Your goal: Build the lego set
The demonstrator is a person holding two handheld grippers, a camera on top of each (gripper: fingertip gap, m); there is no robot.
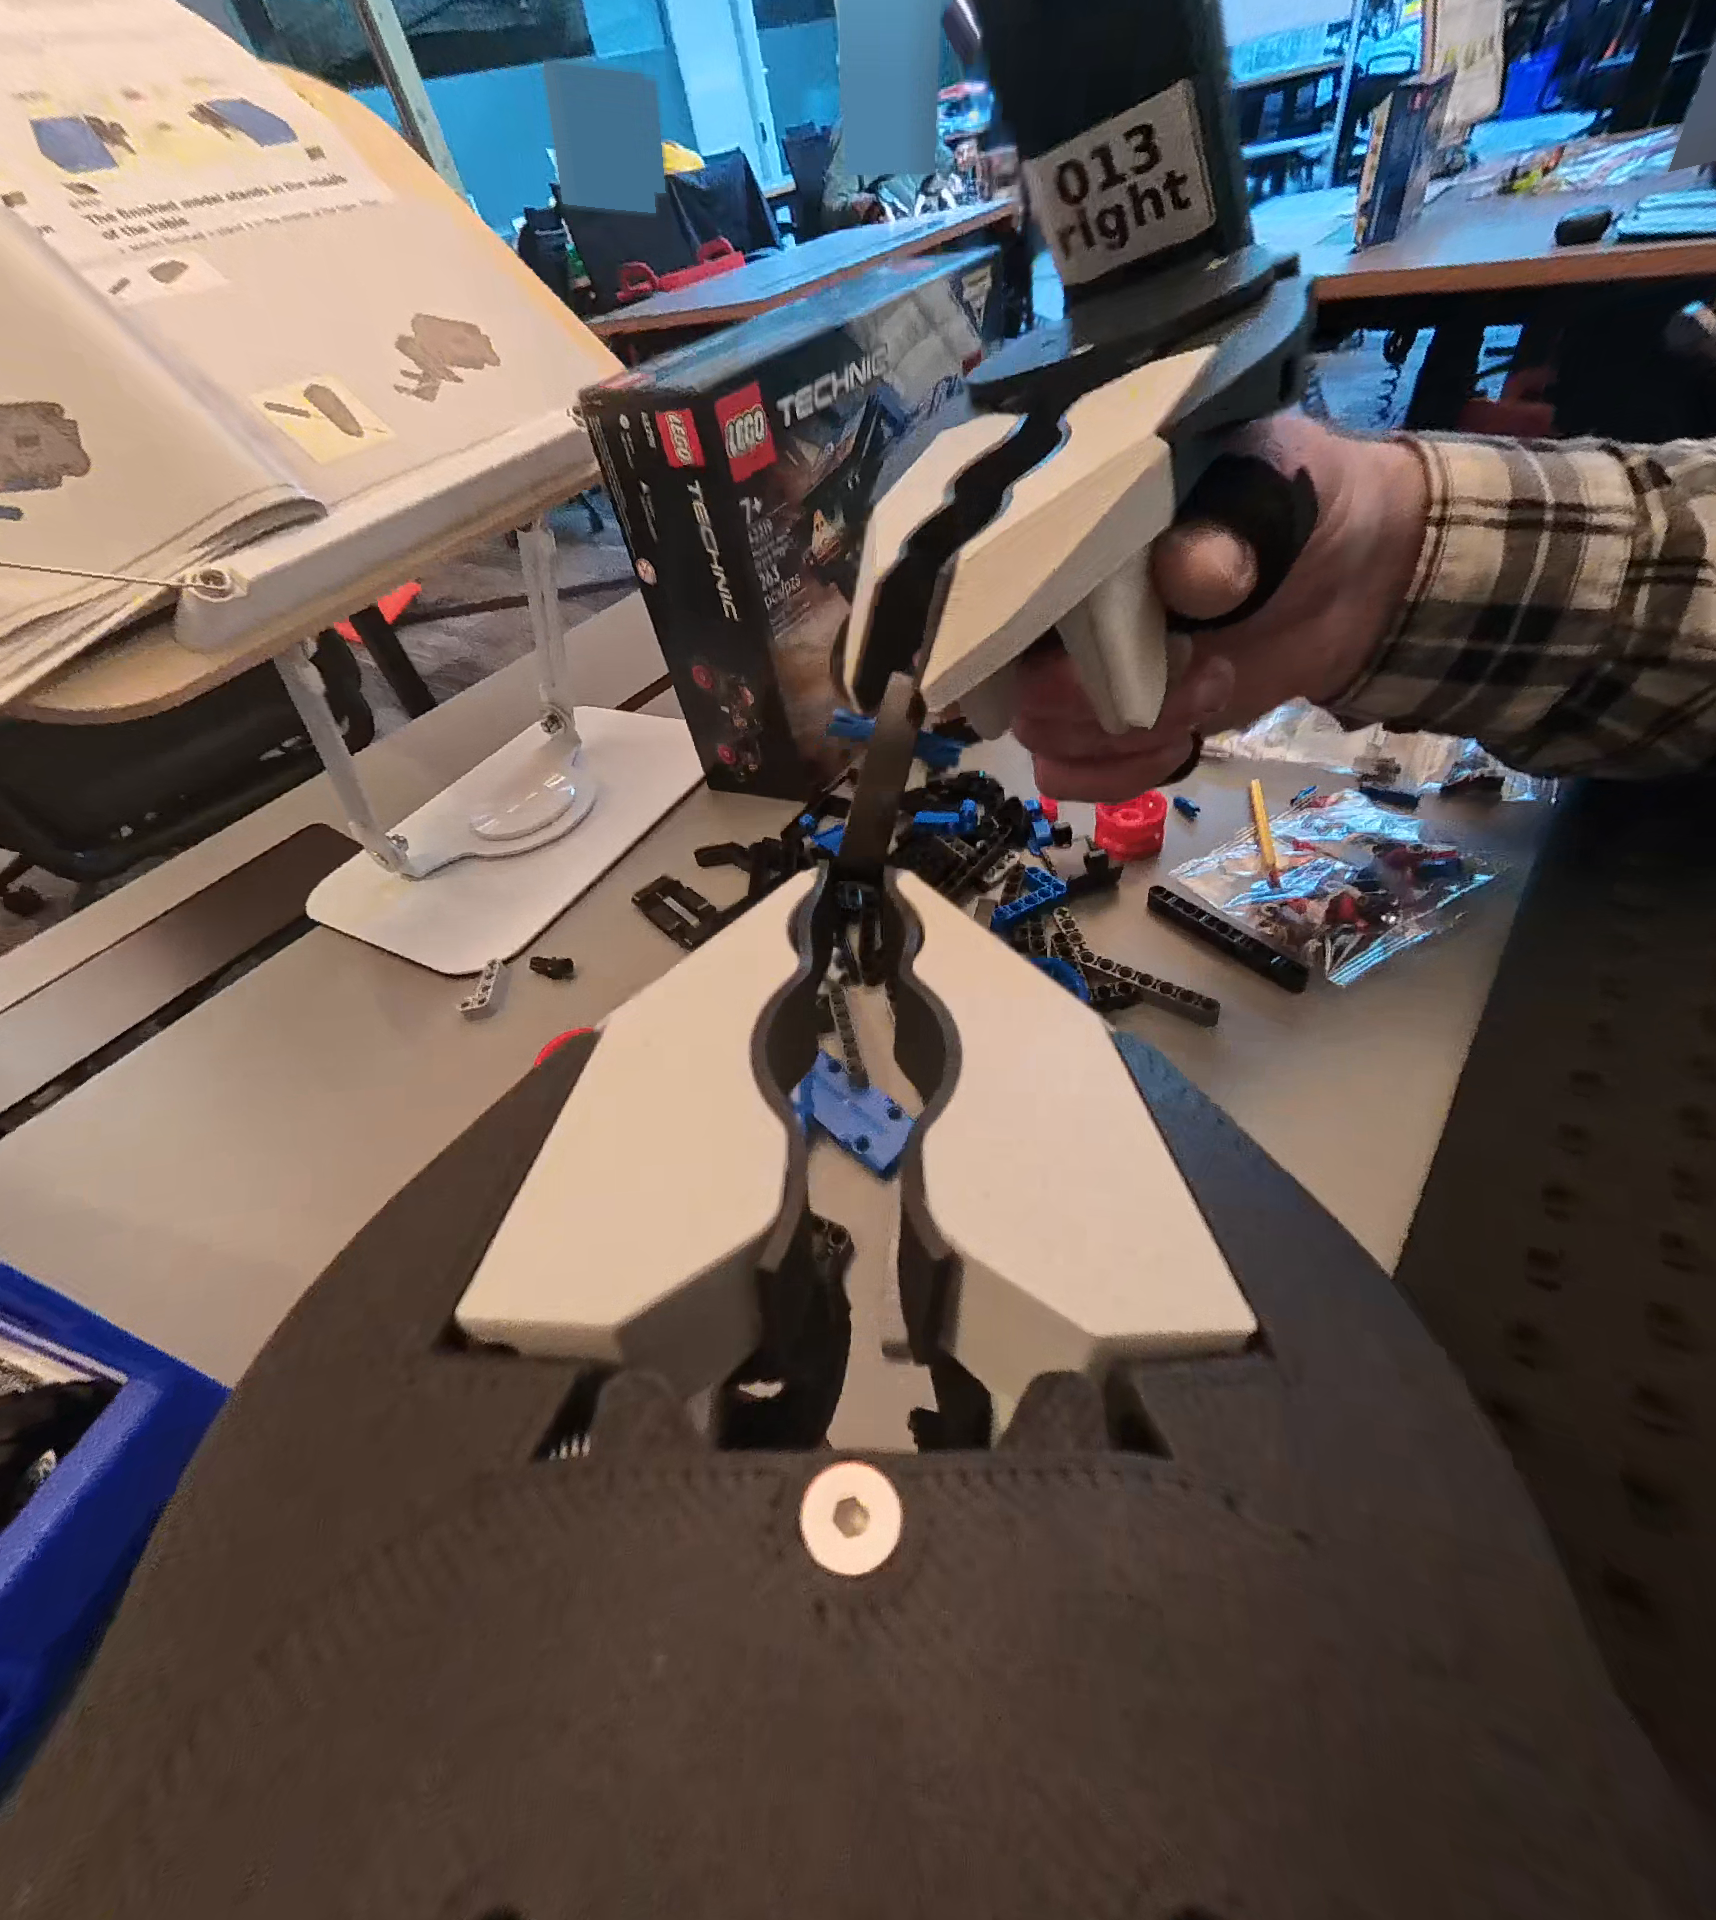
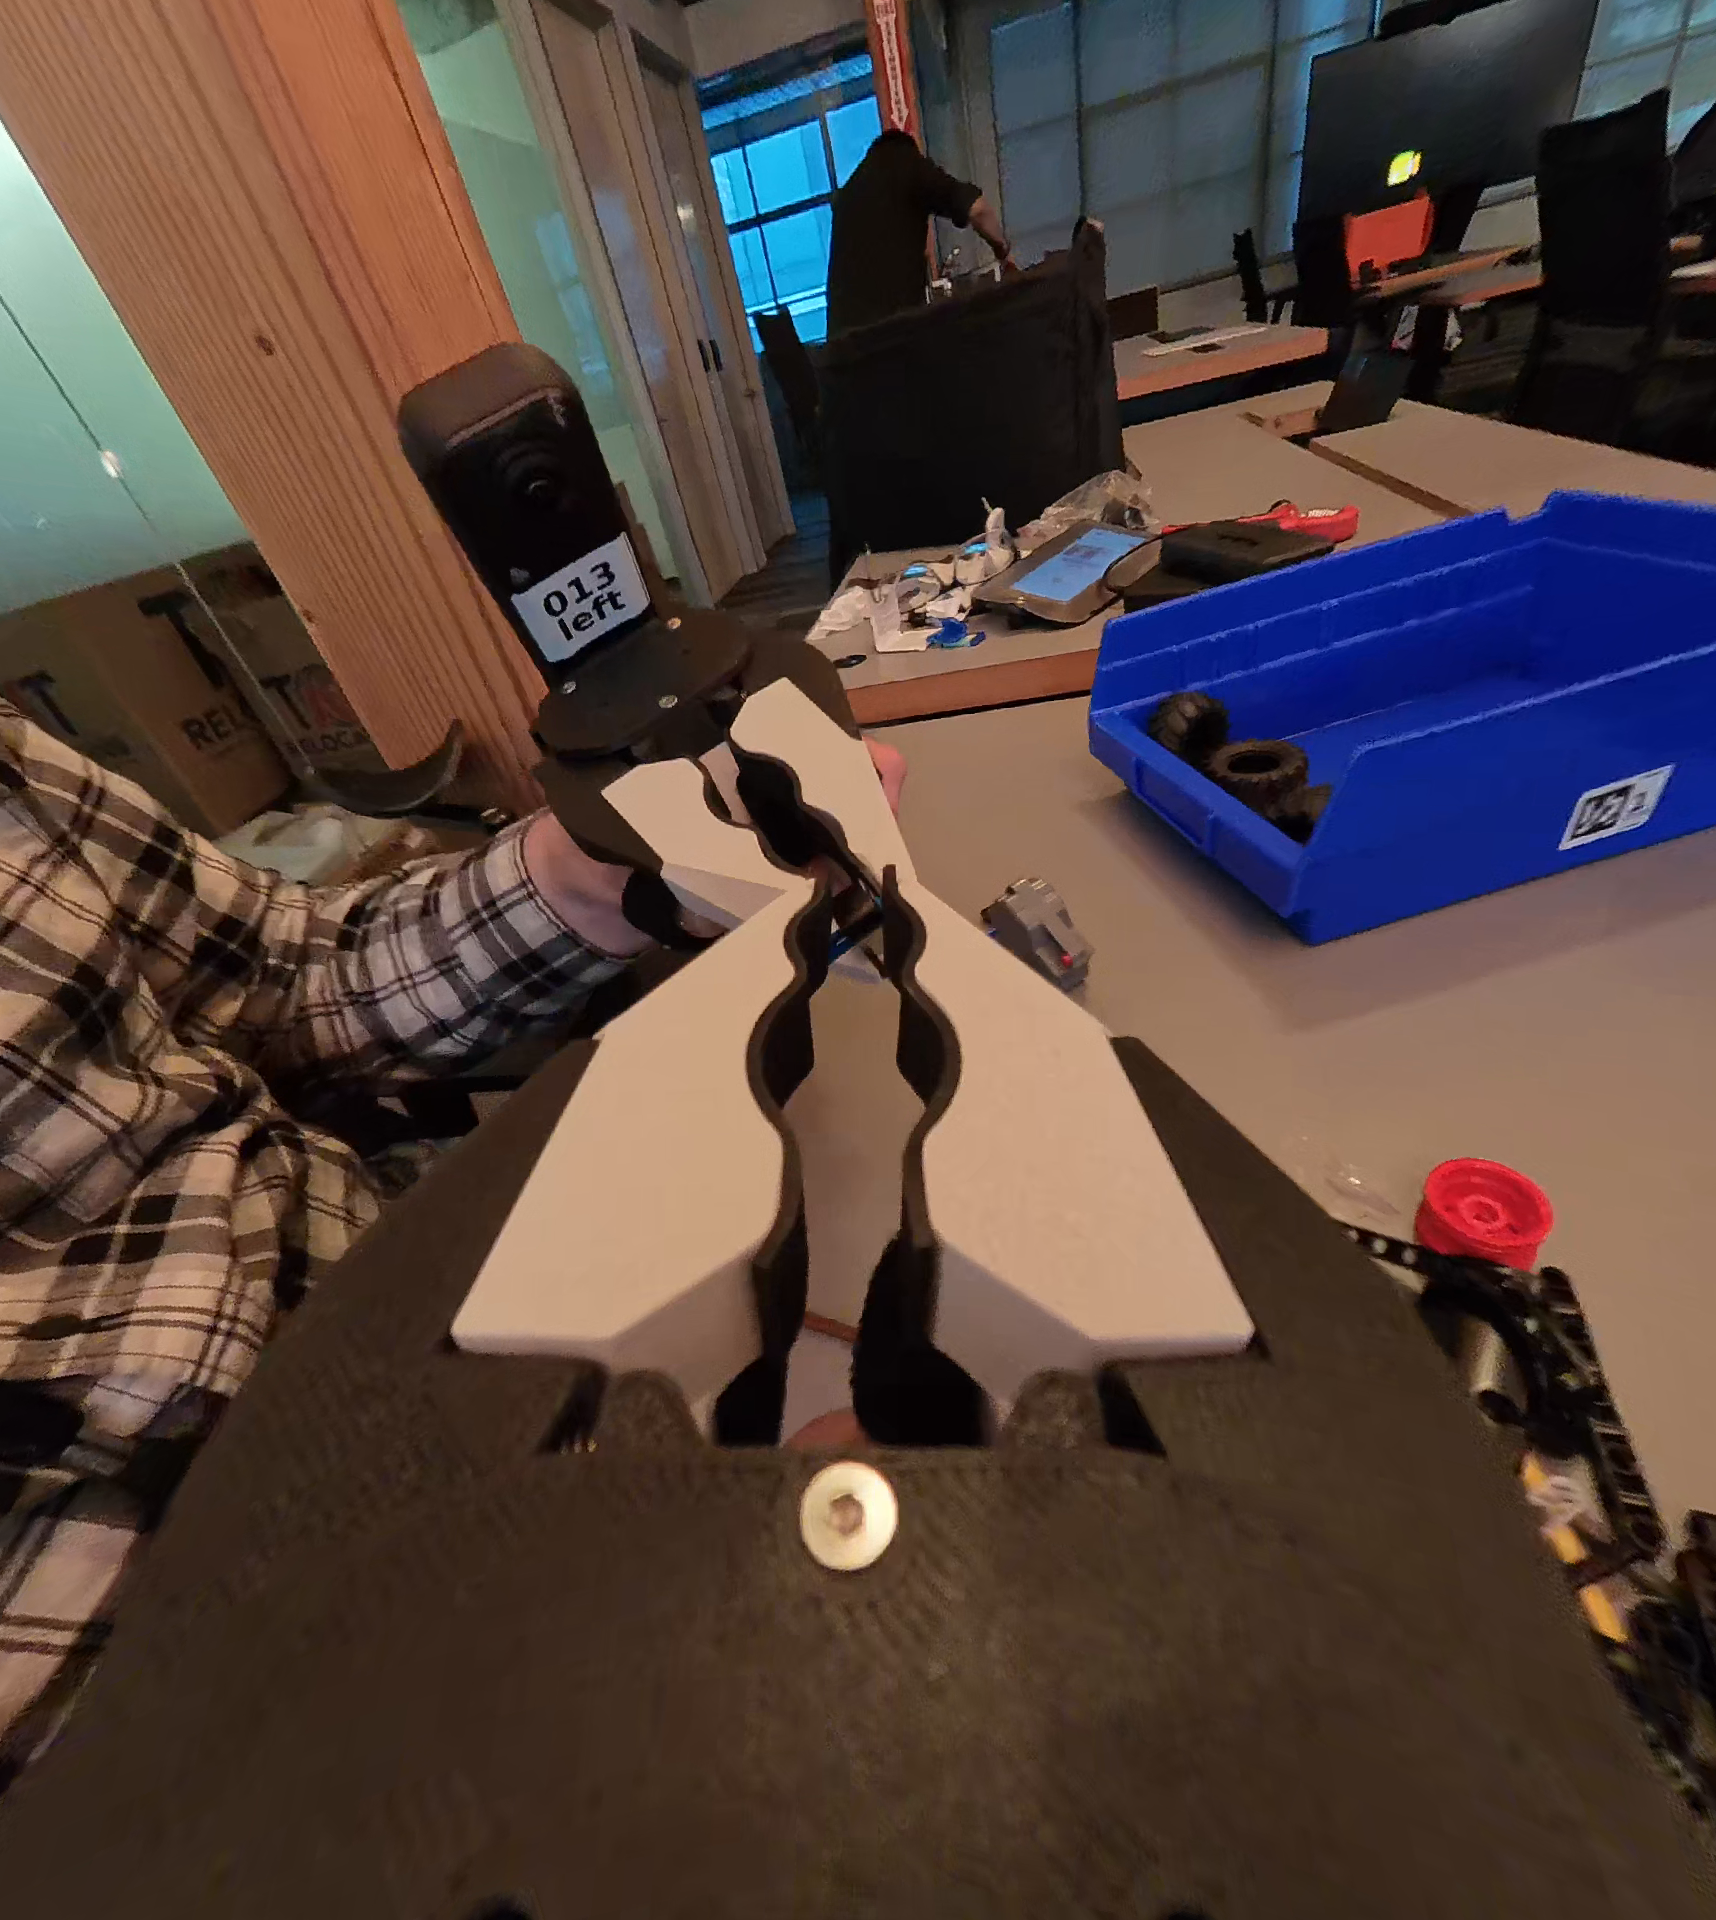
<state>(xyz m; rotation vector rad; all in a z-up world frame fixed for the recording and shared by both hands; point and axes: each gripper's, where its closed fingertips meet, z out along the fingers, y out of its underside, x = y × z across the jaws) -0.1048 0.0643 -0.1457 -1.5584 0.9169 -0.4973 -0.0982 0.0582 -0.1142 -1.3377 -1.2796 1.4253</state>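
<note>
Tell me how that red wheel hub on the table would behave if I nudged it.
The red wheel hub looks like small hard plastic, so probably light and stiff. It seems to rest on a flat face, so a nudge would likely slide it; tipped on edge, its round rim could roll.

Black grippers (image 1: 859, 894), white wavy-edged jaws, silver screw (image 1: 851, 1518), plaid sleeve (image 1: 1602, 603).

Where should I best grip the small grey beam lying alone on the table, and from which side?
I would pinch the grey beam at mid-length, across its two long sides, coming straight down from above. It lies flat on the table, with free space along both sides.
</note>
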